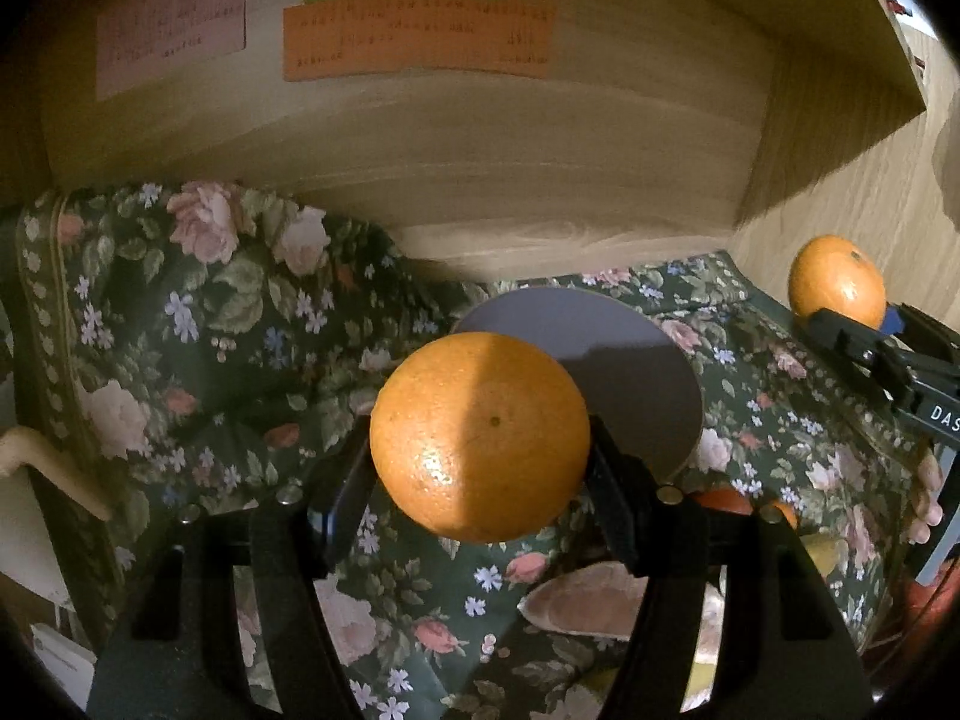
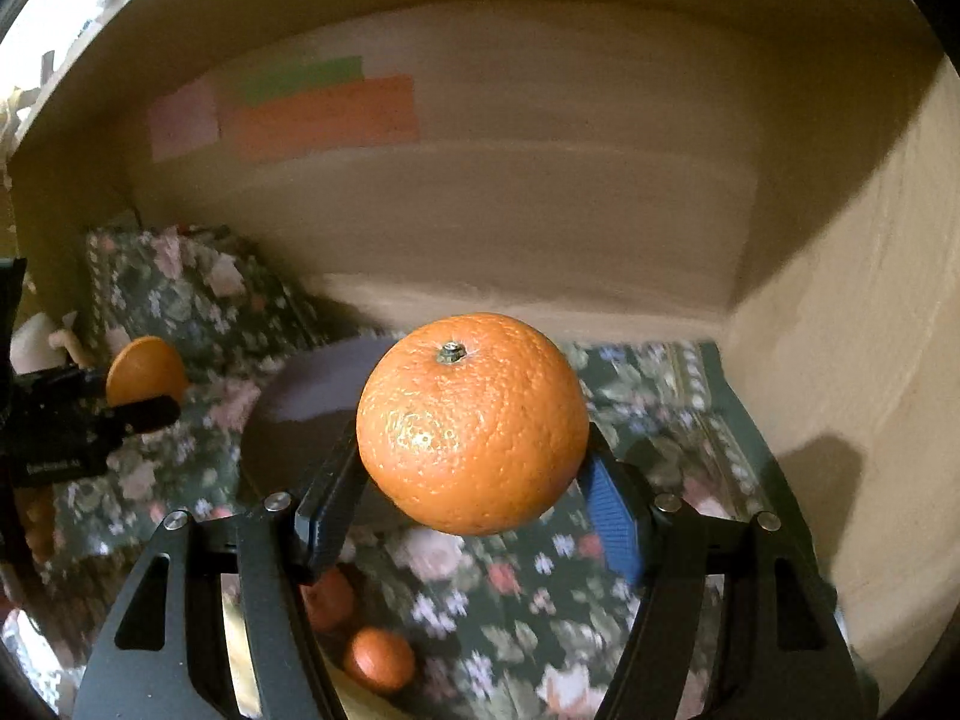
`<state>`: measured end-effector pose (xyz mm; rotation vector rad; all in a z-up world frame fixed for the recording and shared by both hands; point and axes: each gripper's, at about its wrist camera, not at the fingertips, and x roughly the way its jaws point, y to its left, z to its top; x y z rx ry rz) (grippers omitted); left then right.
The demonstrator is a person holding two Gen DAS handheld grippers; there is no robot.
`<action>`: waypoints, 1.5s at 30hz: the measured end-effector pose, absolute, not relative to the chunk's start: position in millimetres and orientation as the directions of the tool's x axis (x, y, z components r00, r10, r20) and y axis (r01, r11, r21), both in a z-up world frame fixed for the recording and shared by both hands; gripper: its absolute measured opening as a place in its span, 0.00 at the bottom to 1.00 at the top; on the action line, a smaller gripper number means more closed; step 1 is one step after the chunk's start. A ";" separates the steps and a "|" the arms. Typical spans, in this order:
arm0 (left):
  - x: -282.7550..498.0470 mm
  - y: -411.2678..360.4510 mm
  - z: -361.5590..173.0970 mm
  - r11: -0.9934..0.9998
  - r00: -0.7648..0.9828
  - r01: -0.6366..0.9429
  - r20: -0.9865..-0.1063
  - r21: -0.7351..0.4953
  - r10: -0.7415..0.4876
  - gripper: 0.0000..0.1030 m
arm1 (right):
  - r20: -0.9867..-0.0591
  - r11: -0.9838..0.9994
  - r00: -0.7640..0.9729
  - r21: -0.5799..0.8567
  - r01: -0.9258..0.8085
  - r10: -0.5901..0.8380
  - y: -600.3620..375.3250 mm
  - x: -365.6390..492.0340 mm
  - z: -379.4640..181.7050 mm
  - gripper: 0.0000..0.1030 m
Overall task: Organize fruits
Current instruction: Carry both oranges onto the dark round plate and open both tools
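Oranges are gripped in both claws above a surface covered by a floral cloth [image 1: 252,324]. The left gripper [image 1: 480,468] is clenched on the first orange [image 1: 480,435]; its two fingers [image 1: 345,489] press the fruit's opposite sides, and the fruit hangs clear of the cloth, over the near edge of a grey round plate [image 1: 630,360]. The plate lies flat on the cloth, near the wooden back wall [image 1: 480,168].

The right gripper [image 2: 471,468] is clenched on the second orange [image 2: 472,423], stem end tilted upward and toward the back wall. This fruit is also held off the cloth, above the right edge of the plate [image 2: 300,402]. In the left wrist view the same fruit [image 1: 837,282] appears at the right edge of the cloth, close to the wooden side wall [image 1: 840,180].

Pink, green and orange paper notes [image 1: 414,36] are fixed to the back wall, upper left; their text is illegible.

Smaller orange fruits [image 2: 381,657] lie at the front edge of the cloth, below the right gripper and partly hidden by its frame. A pale wedge-shaped item [image 1: 582,600] lies at the front of the cloth; its identity cannot be determined.
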<state>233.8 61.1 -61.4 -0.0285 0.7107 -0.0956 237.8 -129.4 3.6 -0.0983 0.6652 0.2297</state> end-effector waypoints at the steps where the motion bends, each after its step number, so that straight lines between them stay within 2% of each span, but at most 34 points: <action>1: 235.1 60.9 -60.3 0.995 0.753 0.079 -0.650 -0.060 -0.099 0.64 | -0.620 0.968 0.763 -0.017 -0.250 0.186 -126.5 241.5 4.5 0.63; 16: 285.5 52.8 -73.1 0.995 0.709 0.088 -0.698 -0.047 -0.095 0.64 | -0.700 0.943 0.674 -0.004 -0.333 0.235 -105.8 310.9 -17.8 0.63; 34: 340.8 44.6 -116.8 0.995 0.597 0.096 -0.798 -0.030 -0.082 0.64 | -0.817 0.918 0.536 -0.020 -0.395 0.213 -97.0 362.2 -72.8 0.63; 39: 342.3 45.8 -118.5 0.993 0.593 0.109 -0.800 -0.035 -0.093 0.64 | -0.844 0.917 0.492 -0.002 -0.398 0.212 -97.3 369.6 -88.8 0.63; 45: 345.3 40.6 -121.3 0.993 0.590 0.115 -0.803 -0.021 -0.085 0.65 | -0.843 0.907 0.505 -0.051 -0.417 0.185 -90.3 367.9 -93.4 0.64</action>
